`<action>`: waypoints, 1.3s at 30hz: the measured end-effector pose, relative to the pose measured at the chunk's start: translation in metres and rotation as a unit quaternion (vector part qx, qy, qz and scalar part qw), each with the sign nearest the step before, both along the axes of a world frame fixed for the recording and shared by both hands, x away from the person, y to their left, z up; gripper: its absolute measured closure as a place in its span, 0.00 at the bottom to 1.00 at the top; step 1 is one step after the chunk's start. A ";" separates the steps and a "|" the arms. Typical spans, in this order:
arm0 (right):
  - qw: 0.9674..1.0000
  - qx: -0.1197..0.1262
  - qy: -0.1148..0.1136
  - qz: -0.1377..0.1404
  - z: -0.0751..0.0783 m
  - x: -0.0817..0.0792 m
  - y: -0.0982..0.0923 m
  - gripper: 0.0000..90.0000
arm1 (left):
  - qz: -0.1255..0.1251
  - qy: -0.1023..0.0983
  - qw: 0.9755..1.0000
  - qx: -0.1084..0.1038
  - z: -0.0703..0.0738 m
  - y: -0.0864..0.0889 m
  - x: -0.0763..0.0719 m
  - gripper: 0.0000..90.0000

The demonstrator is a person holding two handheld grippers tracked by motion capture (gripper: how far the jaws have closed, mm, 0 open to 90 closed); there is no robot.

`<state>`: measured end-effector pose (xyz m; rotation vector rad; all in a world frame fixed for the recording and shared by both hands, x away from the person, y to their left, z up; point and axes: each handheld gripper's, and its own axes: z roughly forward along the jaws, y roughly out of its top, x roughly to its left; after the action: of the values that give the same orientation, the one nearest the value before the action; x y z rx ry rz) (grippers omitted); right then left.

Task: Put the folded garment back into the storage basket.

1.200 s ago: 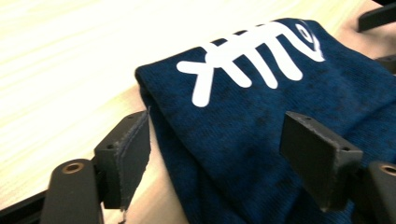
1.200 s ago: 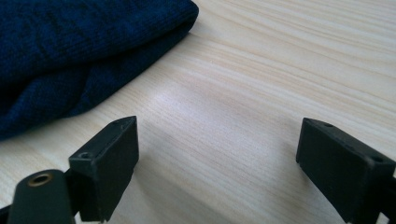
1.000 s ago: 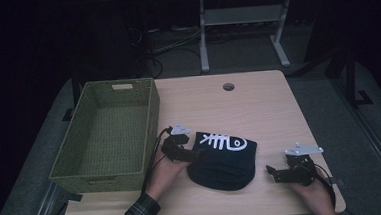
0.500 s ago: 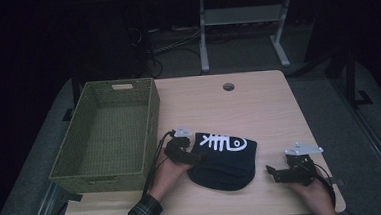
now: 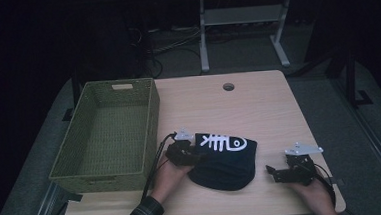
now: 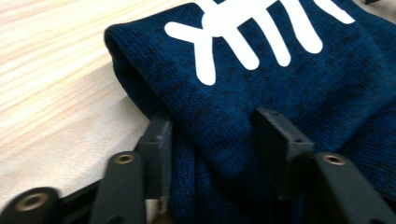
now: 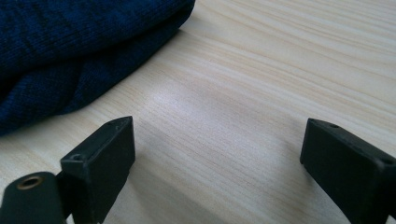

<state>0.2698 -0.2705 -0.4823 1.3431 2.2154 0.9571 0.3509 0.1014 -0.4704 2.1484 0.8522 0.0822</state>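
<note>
Both grippers differ: your left gripper (image 6: pixel 212 140), jaws just closing, pinches the navy knitted fish-skeleton-print beanie (image 5: pixel 226 155), right gripper (image 7: pixel 215 163) spread idle; next, lift toward the green woven basket (image 5: pixel 105 133).

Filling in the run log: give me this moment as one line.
left gripper: just closing, fingers pinching navy beanie fold | right gripper: open, over table | basket: empty

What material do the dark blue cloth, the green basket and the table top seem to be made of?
The dark blue cloth looks like knitted fabric, matte: fine ribbed stitches show, with a smooth white fish-bone print on top. The green basket seems woven, perhaps of grass or paper cord; the crossing strands are visible, but the fibre cannot be told. The table top looks like light wood or a wood-look laminate, with straight grain lines and a faint sheen.
</note>
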 end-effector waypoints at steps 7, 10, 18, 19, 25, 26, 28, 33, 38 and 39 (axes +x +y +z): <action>1.000 0.000 0.000 0.000 0.000 0.000 0.000 0.11 | -0.011 0.007 1.000 0.001 0.001 -0.001 0.001 0.70; 1.000 0.000 0.000 0.000 0.000 0.000 0.000 0.11 | -0.016 0.004 1.000 0.009 0.003 -0.002 0.001 0.73; 1.000 0.000 -0.001 0.008 0.000 0.001 -0.001 0.11 | -0.014 0.011 1.000 -0.002 0.012 -0.001 0.000 0.78; 1.000 0.000 0.000 0.008 0.000 0.001 -0.001 0.11 | -0.016 0.010 1.000 -0.002 0.014 0.000 -0.001 0.78; 1.000 0.000 0.000 0.008 0.000 0.001 -0.001 0.11 | -0.018 0.010 0.999 -0.031 0.033 0.001 -0.005 0.78; 1.000 0.000 0.000 0.008 0.000 0.001 -0.001 0.11 | -0.019 0.009 0.999 -0.033 0.034 0.001 -0.005 0.78; 1.000 0.000 0.000 0.008 0.000 0.001 -0.001 0.11 | -0.019 0.010 0.999 -0.039 0.039 0.001 -0.007 0.78; 1.000 0.000 0.000 0.008 0.000 0.000 -0.001 0.11 | -0.024 0.006 0.998 -0.054 0.055 0.002 -0.009 0.79; 1.000 0.000 0.000 0.008 0.000 0.000 -0.001 0.11 | -0.033 -0.006 0.997 -0.065 0.074 0.003 -0.011 0.79; 1.000 0.000 0.000 0.007 0.000 0.000 -0.001 0.11 | -0.036 -0.006 0.997 -0.065 0.078 0.004 -0.011 0.79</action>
<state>0.2702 -0.2711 -0.4822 1.3284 2.2285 0.9618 0.3400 0.1056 -0.3927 2.0523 0.7520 0.0035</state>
